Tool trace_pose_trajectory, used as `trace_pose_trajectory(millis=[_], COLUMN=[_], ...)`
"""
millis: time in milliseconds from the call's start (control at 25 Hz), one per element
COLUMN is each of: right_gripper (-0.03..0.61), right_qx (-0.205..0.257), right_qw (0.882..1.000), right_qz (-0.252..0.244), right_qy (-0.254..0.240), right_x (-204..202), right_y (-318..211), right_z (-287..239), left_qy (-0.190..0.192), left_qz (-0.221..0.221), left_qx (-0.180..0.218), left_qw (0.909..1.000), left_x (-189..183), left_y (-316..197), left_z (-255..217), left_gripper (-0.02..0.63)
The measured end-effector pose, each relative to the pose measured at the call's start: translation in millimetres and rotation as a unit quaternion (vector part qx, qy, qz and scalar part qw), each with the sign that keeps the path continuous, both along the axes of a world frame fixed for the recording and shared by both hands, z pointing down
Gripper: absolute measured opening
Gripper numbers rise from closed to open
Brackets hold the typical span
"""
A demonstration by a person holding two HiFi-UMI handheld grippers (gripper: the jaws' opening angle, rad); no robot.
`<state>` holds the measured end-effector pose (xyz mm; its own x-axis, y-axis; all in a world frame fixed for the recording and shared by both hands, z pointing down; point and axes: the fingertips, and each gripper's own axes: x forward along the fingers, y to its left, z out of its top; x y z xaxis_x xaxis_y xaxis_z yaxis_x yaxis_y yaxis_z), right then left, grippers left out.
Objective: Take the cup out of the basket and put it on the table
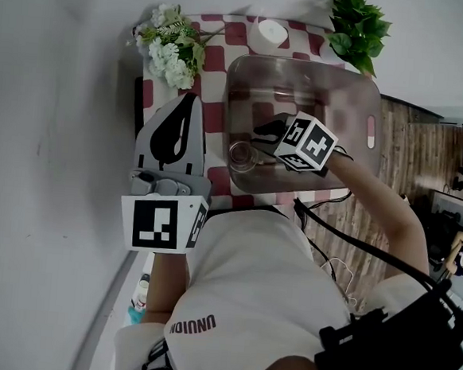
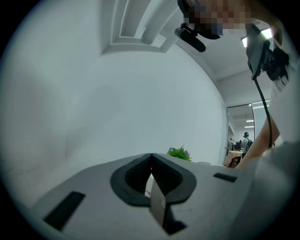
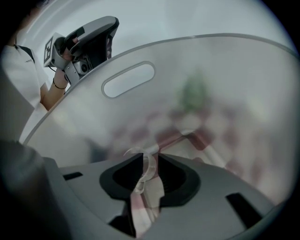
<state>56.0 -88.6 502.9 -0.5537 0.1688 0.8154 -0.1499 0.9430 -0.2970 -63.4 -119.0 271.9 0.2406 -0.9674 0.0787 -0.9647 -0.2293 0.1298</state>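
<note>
Clear cup [image 1: 242, 157] rim clamped in right gripper [image 3: 150, 157]: lift straight up, clearing the basket [image 1: 366, 95] wall; left gripper [image 2: 151, 158] closed, empty

Basket [image 1: 368, 94] and flowers [image 1: 170, 52] on checkered table [image 1: 231, 35]

Beyond the right hand-held gripper [image 3: 151, 157], the frosted wall of the basket [image 3: 225, 84] blurs the checked cloth [image 3: 171, 136] and a plant [image 3: 193, 91] to soft patches. Of the cup [image 3: 144, 165], only a thin clear rim shows between the jaws; its body cannot be made out. The left hand-held gripper [image 2: 151, 155] hides what lies below it, leaving a tuft of green leaves [image 2: 179, 152] past its tips.
</note>
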Motion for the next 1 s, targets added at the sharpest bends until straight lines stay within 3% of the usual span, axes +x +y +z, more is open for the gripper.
trace_pose_trajectory(millis=[1000], right_gripper=[0.118], right_qx=[0.004], right_qw=[0.997], right_qz=[-0.047], right_qy=[0.054], right_x=[-7], right_y=[15], right_z=[39], left_qy=[0.002], left_qz=[-0.015], left_qx=[-0.001], left_qw=[0.9999], left_x=[-16], left_y=[-1], left_z=[3], left_gripper=[0.012])
